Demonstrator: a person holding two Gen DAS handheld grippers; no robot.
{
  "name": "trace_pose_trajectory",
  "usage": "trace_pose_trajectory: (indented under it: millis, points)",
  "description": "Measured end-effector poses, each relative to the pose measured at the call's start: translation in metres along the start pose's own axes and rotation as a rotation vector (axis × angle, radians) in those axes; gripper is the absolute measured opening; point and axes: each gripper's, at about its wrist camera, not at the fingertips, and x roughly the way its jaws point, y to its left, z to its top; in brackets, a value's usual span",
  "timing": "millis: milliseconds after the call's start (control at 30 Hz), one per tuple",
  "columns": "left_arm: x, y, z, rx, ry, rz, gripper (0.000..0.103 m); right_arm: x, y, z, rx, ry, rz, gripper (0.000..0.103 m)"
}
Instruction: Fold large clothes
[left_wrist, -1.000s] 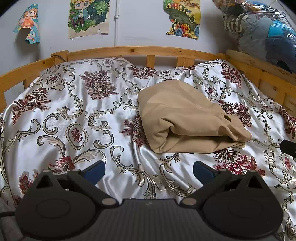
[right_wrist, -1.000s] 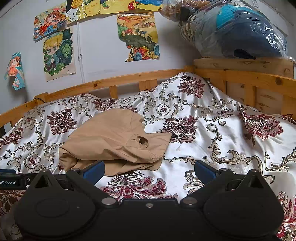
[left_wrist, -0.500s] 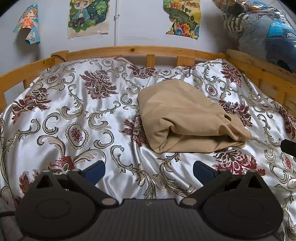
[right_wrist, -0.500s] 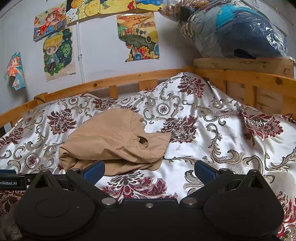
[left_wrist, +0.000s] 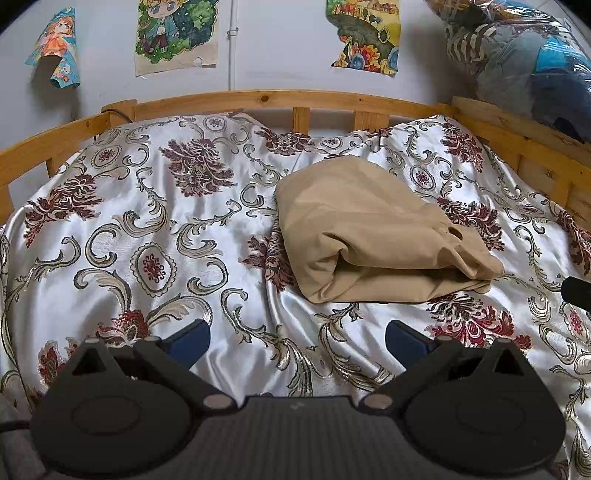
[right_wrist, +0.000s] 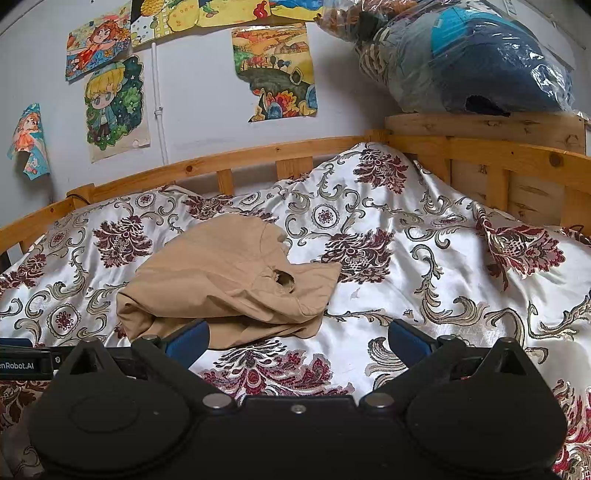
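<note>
Fingers (left_wrist: 190, 338) of left gripper (left_wrist: 297, 339) and right gripper (right_wrist: 298, 338) spread apart, holding nothing. Tan garment (left_wrist: 373, 236) bundled on floral bedspread (left_wrist: 155, 229), seemingly folded already. Next: perhaps square up loose edge.

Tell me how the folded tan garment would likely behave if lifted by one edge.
The tan garment looks soft and floppy: its layers sag and bulge, so lifting one edge would probably unfold it. The satin bedspread beneath looks glossy, so a push may slide the bundle rather than crumple it.
</note>
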Motion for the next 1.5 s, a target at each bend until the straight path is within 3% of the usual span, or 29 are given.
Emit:
trace_pose_trajectory:
  millis: [233,567,1500]
  points:
    - [-0.001,0.004,0.001,-0.011,0.018,0.000,0.102,0.000,0.000,-0.002,0.003,0.001,-0.001,0.102]
    - [0.002,-0.003,0.004,0.098,0.089,0.155,0.102,0.001,0.000,-0.005,0.015,0.015,-0.005,0.102]
    - [0.007,-0.003,0.004,0.148,0.106,0.135,0.102,0.005,0.003,-0.010,0.039,0.059,-0.019,0.102]
